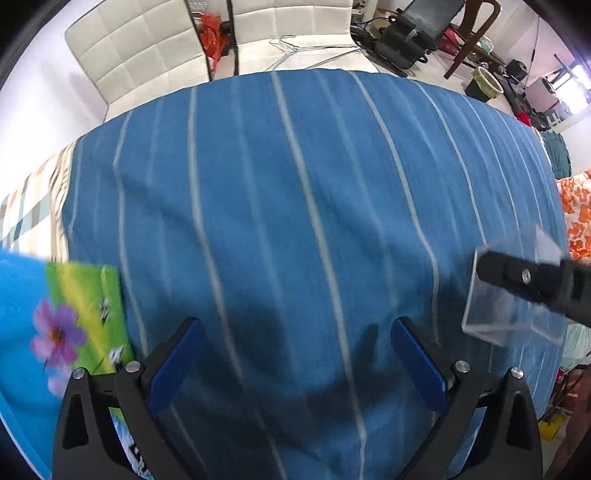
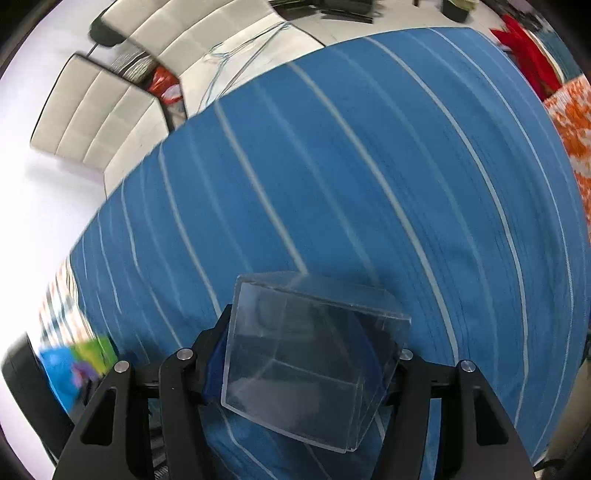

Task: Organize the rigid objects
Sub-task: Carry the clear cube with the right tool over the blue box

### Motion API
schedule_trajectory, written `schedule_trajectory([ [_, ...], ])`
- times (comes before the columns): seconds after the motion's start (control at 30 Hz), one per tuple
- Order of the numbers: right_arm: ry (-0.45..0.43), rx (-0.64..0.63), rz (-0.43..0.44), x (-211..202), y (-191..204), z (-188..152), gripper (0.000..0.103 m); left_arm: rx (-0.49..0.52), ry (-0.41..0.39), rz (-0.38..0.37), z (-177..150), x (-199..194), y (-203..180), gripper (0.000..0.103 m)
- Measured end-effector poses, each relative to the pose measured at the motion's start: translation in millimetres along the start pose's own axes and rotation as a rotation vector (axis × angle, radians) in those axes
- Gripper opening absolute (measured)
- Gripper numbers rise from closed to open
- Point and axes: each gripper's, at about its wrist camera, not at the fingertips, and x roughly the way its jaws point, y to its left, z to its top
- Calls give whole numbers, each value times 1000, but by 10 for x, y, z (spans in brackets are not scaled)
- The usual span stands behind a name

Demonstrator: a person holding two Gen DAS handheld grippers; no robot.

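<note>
- A lived-in home room.
- White quilted sofa (image 1: 147, 55) with wire hangers (image 1: 295, 48) lying on it.
- Blue striped cloth (image 1: 295, 203) spread over the bench.
- Wooden chair (image 1: 469, 33) and floor clutter beyond.
</note>
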Motion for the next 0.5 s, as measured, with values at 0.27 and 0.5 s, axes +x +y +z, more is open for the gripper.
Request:
schedule_trajectory([
  [0.27, -10, -67, 7, -154, 11, -578, 53, 17, -32, -3, -335, -360, 70, 103],
  [0.5, -52, -80, 76, -513, 77, -925, 52, 44, -116, -6, -653, -893, 140, 103],
])
